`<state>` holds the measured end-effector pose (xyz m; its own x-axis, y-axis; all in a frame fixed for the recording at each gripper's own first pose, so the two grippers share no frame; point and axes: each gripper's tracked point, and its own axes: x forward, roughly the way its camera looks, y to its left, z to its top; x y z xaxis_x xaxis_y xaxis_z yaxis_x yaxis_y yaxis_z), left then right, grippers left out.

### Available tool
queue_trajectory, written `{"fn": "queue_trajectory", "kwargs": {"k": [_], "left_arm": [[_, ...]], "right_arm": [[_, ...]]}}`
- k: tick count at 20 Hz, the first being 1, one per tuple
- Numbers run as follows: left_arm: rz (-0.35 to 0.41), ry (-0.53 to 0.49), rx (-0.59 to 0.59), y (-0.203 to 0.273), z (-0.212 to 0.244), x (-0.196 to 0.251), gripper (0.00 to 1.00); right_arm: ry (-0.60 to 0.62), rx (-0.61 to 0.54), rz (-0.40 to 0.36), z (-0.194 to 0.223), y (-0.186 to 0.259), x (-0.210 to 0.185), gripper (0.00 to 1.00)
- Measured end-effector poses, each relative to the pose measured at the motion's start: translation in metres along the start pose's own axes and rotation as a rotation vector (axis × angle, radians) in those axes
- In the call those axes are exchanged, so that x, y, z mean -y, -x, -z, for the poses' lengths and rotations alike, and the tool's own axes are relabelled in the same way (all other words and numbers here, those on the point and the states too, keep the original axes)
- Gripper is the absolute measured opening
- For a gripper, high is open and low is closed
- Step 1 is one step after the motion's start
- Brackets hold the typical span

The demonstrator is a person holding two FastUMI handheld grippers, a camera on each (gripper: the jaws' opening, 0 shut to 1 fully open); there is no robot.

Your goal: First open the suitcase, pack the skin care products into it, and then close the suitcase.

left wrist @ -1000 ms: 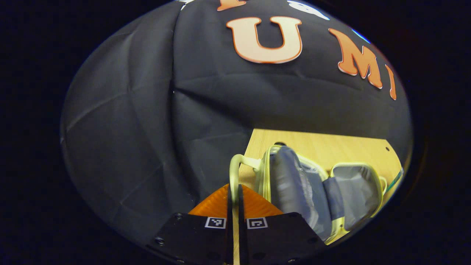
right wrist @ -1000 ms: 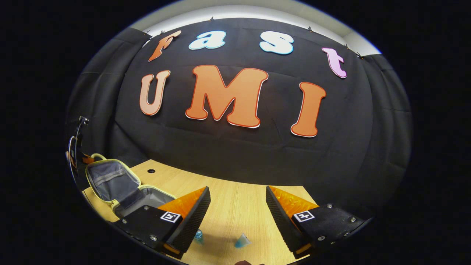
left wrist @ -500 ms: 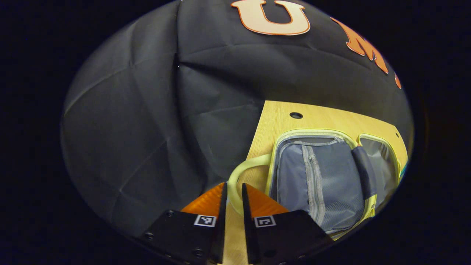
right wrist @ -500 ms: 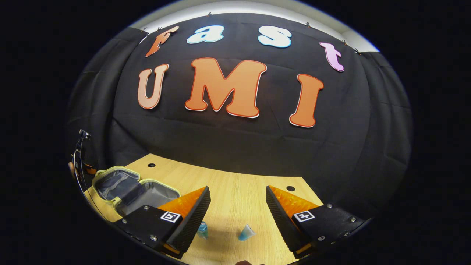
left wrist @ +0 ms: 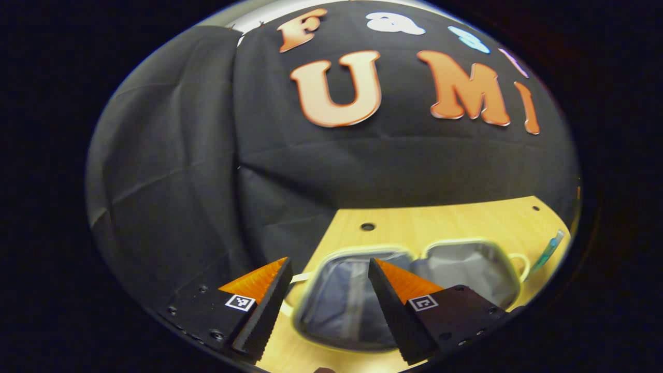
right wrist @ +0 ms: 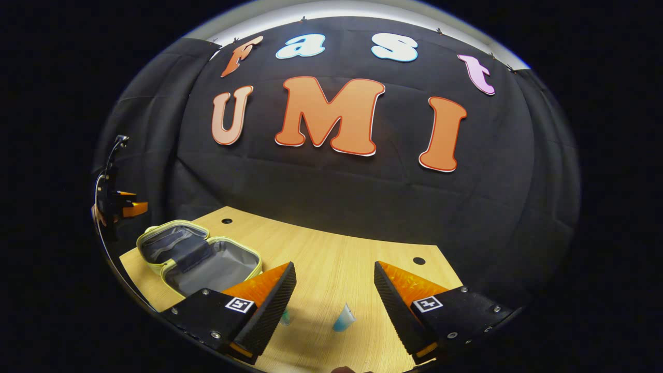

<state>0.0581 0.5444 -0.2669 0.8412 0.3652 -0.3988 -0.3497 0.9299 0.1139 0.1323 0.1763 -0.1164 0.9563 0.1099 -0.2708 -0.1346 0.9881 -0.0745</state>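
The pale yellow-green suitcase (left wrist: 466, 267) lies open flat on the wooden table, its grey lining up. My left gripper (left wrist: 327, 264) stands open just above the lid half (left wrist: 339, 305), touching nothing. A teal tube (left wrist: 546, 251) lies past the suitcase's right handle. In the right gripper view the open suitcase (right wrist: 199, 256) sits at the left. My right gripper (right wrist: 334, 267) is open over the table, with a small blue tube (right wrist: 343, 318) below its gap. A second bluish item (right wrist: 285, 316) peeks out beside the left finger. The left gripper (right wrist: 121, 207) hangs at the far left edge.
The wooden table (right wrist: 331, 254) has small round holes (right wrist: 418, 260) near its back edge. The black cloth wall stands close behind the table and to the left of the suitcase.
My left gripper has let go of the lid's handle, opened wide and drawn back. The lid has dropped from upright to flat. The right gripper has barely moved.
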Motion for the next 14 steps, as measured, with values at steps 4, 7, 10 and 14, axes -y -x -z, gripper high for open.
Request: {"fn": "queue_trajectory", "kwargs": {"k": [4, 7, 10, 14], "left_arm": [[0.1, -0.033, 0.083, 0.034, -0.037, 0.111, 0.97], [0.194, -0.04, 0.095, 0.051, -0.04, 0.186, 0.98], [0.266, -0.056, 0.065, 0.063, -0.025, 0.25, 0.98], [0.337, -0.081, 0.041, 0.073, -0.005, 0.324, 0.99]], "right_arm": [[-0.012, 0.015, -0.056, 0.007, 0.004, 0.003, 0.96], [-0.025, 0.008, -0.08, 0.017, 0.004, 0.01, 0.96], [-0.029, -0.007, -0.11, 0.03, 0.003, 0.017, 0.96], [-0.023, -0.018, -0.134, 0.043, -0.004, 0.028, 0.96]]}}
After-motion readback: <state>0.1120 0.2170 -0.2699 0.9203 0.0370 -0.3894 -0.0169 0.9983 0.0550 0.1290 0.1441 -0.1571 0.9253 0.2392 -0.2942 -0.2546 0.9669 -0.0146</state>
